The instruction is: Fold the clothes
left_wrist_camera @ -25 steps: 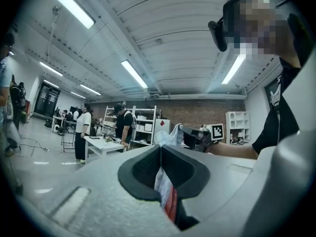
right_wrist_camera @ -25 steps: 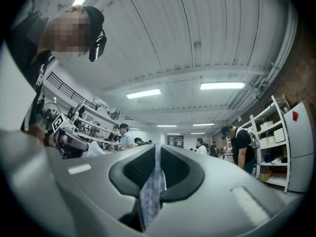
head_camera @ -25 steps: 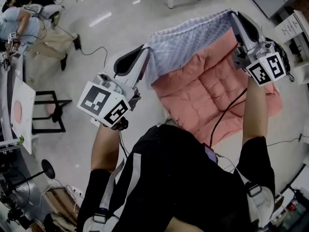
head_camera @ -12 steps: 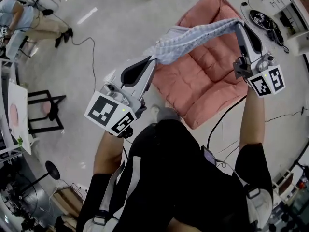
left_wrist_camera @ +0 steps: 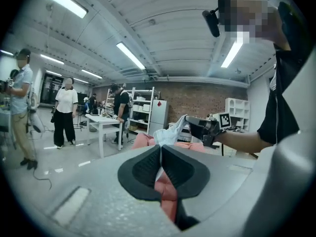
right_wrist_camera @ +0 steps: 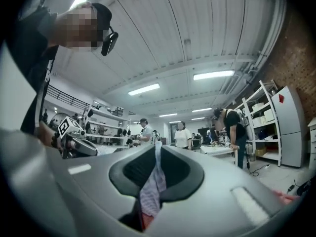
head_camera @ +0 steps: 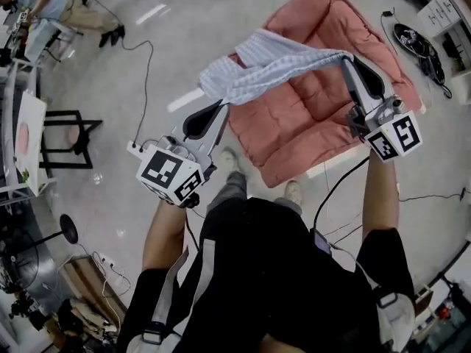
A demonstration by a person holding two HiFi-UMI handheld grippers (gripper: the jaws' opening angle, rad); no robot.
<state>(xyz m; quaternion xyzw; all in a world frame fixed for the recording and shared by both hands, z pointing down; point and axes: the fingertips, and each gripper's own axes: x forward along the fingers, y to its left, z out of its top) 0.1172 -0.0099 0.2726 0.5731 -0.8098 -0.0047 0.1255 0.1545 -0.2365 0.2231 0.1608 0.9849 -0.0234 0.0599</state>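
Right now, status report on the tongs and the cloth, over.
Left tongs shut on checked cloth. Right tongs shut on its other end. Cloth hangs between them over pink quilt. Nothing blocking.

A pink quilted mat [head_camera: 316, 101] lies on the pale floor [head_camera: 169, 43] at one o'clock in the head view. A black-framed stool [head_camera: 70, 140] stands at nine o'clock, and a black cable [head_camera: 147, 79] trails at eleven. In the left gripper view a white tabletop [left_wrist_camera: 104, 118] stands at nine o'clock, with a white fridge [left_wrist_camera: 158, 116] beyond it. Open shelving [right_wrist_camera: 261, 120] stands at three o'clock in the right gripper view.
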